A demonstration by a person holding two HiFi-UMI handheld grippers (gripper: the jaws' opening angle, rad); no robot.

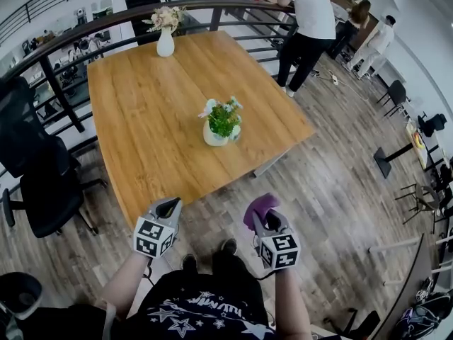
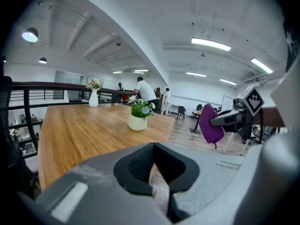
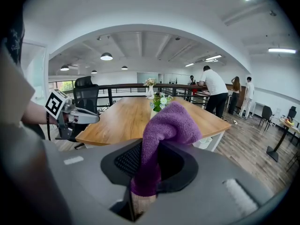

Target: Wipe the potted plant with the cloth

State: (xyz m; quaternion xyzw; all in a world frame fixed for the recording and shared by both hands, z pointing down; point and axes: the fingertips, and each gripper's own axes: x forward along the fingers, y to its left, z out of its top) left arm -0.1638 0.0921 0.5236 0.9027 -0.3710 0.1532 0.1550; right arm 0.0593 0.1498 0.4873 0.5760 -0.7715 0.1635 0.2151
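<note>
- Purple terry cloth, bunched, is gripped in the right gripper. The jaws are clenched on its lower end, and the rest stands up out of them and flops forward.
- Left gripper: jaws pressed together, nothing between them.
- Both grippers are held side by side in front of the person's body, apart from each other. They sit just short of the near edge of the light wooden table, over the grey-brown plank floor.
- Both point toward the table and tilt somewhat downward.
- The small potted plant has a round white pot, green leaves and pale blue and white flowers. It stands upright on the tabletop, around the middle and nearer the right-hand edge as the head view shows it.
- The plant is well apart from both grippers, and the cloth is not touching it.
- In the right gripper view the plant shows just behind the top of the cloth, part hidden by it.
- A slim white vase of pale flowers stands upright at the far end of the table, close to the dark metal railing.
- A black mesh office chair is off the table's left side.
- People stand at the railing beyond the table's far right corner.
</note>
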